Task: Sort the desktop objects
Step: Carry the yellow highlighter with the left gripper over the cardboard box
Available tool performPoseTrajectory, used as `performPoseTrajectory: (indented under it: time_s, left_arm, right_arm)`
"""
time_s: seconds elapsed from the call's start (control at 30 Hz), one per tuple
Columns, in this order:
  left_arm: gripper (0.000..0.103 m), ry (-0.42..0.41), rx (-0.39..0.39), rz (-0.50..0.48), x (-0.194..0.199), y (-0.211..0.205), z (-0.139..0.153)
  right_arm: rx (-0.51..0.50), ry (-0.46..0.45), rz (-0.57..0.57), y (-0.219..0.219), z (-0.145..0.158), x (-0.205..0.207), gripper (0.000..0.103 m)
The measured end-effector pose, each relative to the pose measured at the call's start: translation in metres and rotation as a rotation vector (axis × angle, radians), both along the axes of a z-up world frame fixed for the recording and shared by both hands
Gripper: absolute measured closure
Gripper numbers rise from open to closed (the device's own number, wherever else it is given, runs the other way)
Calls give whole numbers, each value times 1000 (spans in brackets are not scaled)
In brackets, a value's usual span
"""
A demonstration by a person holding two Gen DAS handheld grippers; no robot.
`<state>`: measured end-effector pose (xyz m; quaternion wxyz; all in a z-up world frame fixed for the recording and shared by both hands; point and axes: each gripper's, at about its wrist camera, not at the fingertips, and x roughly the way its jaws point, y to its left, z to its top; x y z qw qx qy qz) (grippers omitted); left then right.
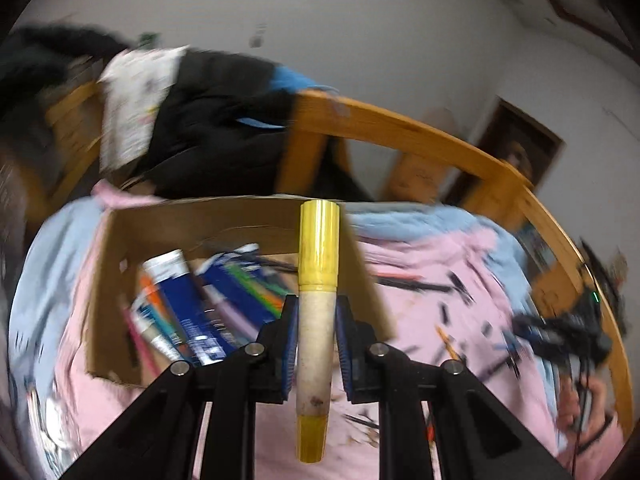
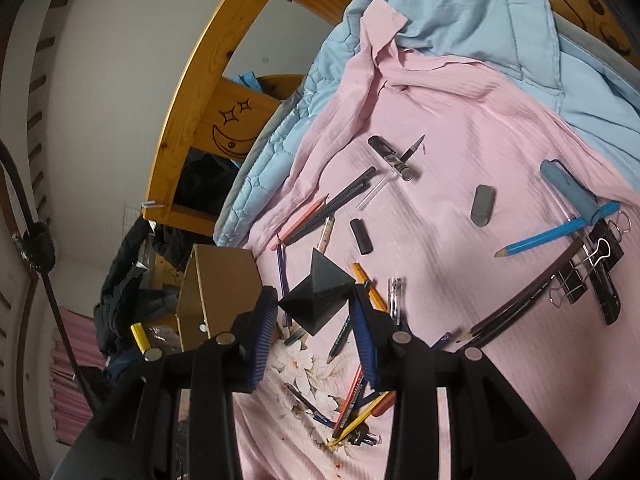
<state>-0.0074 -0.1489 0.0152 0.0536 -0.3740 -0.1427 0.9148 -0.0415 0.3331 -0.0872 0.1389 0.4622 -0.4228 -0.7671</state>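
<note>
My left gripper (image 1: 317, 310) is shut on a marker (image 1: 318, 280) with a white body and yellow cap, held upright over the near right corner of an open cardboard box (image 1: 120, 236). Inside the box lie blue and white tubes (image 1: 188, 304) and several pens. My right gripper (image 2: 314, 322) is shut on a black angular pyramid-shaped block (image 2: 316, 294), lifted above the pink sheet (image 2: 460, 272). The right wrist view also has the cardboard box (image 2: 218, 288) at the left and the yellow marker (image 2: 140, 336) beside it. The left wrist view is blurred.
Pencils (image 2: 332, 204), a blue pencil (image 2: 548, 236), a grey eraser (image 2: 482, 206), black binder clips (image 2: 576, 284) and pens lie scattered on the pink sheet. A light blue quilt (image 2: 480, 20) is bunched behind. A wooden bed frame (image 2: 208, 92) and dark clothes (image 1: 216, 120) border the bed.
</note>
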Motion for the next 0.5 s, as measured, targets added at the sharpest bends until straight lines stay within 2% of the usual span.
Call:
performPoseTrajectory:
  time_s: [0.07, 0.27, 0.37, 0.5]
  left_arm:
    - [85, -6, 19, 50, -1, -16, -2]
    - [85, 12, 60, 118, -1, -45, 4]
    - [85, -30, 91, 135, -3, -53, -6]
    - [85, -68, 113, 161, -8, -62, -17]
  right_arm:
    - [19, 13, 23, -9, 3, -3, 65]
    - [63, 50, 88, -48, 24, -22, 65]
    - [118, 83, 129, -75, 43, -38, 65]
    - [107, 129, 207, -134, 63, -63, 65]
